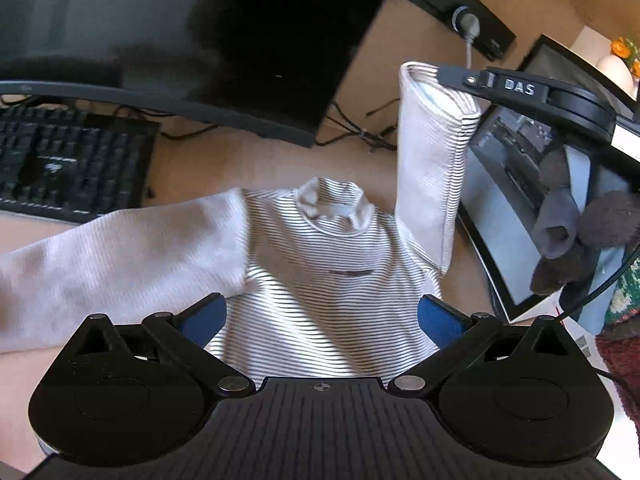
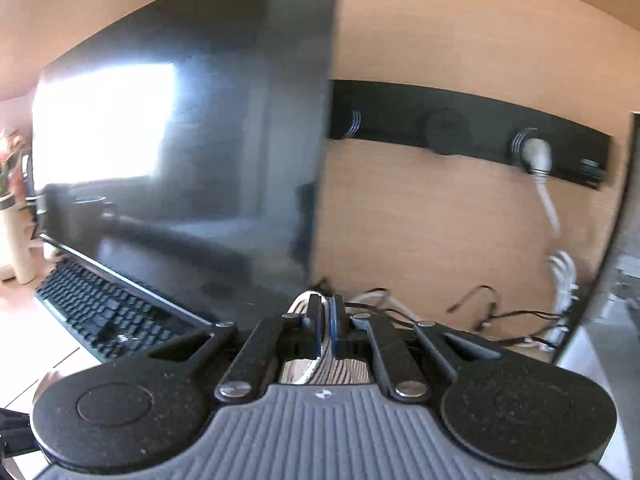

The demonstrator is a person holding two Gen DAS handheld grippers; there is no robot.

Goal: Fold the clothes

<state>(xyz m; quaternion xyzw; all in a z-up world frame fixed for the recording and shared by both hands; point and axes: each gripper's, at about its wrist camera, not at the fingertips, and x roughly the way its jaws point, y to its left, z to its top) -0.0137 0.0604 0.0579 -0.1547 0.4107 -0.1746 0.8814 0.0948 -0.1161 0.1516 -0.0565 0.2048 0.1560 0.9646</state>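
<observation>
Your right claw (image 2: 325, 316) pinches the shirt's (image 1: 320, 280) cuff (image 1: 424, 80); left claw (image 1: 320, 316) gapes. The sleeve could snag cables (image 1: 360, 132) behind the collar (image 1: 332, 208).

The shirt (image 1: 320, 264) lies on the desk (image 1: 360, 168), before the monitor (image 1: 192, 40), keyboard (image 1: 68, 164) to its left.

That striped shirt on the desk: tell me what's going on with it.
A person is folding the striped shirt with two handheld grippers. The right gripper is shut on the cuff of one sleeve, lifting it above the desk. The left gripper is open over the shirt's body, holding nothing. The other sleeve lies flat.
</observation>
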